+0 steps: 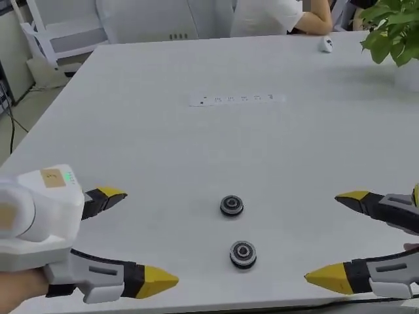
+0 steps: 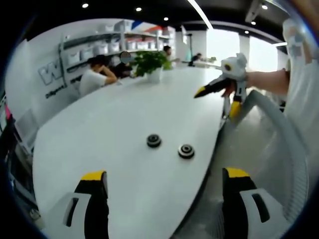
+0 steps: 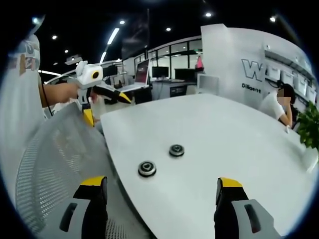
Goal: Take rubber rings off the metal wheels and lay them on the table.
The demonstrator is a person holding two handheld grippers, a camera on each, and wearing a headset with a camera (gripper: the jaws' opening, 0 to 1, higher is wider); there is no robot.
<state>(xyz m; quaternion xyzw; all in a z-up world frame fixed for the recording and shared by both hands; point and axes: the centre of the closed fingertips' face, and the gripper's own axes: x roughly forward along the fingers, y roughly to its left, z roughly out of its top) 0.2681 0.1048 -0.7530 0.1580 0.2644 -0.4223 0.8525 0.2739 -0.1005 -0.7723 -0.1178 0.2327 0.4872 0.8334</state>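
Two small metal wheels with dark rubber rings lie flat on the white table (image 1: 196, 144). The farther wheel (image 1: 231, 205) sits just behind the nearer wheel (image 1: 243, 254), which is close to the front edge. My left gripper (image 1: 147, 237) stands open at the left and my right gripper (image 1: 322, 237) open at the right, both well clear of the wheels. The left gripper view has the wheels (image 2: 154, 141) (image 2: 186, 151) ahead of its open jaws (image 2: 164, 175), with the right gripper (image 2: 217, 102) beyond. In the right gripper view, the wheels (image 3: 176, 150) (image 3: 147, 169) lie ahead of the open jaws (image 3: 160, 181).
A power strip (image 1: 237, 99) is set flush in the table's middle. A small white object (image 1: 327, 44) and a leafy plant (image 1: 393, 33) stand at the far right. A person (image 1: 275, 16) sits at the far end. A mesh chair (image 3: 55, 149) is by the front edge.
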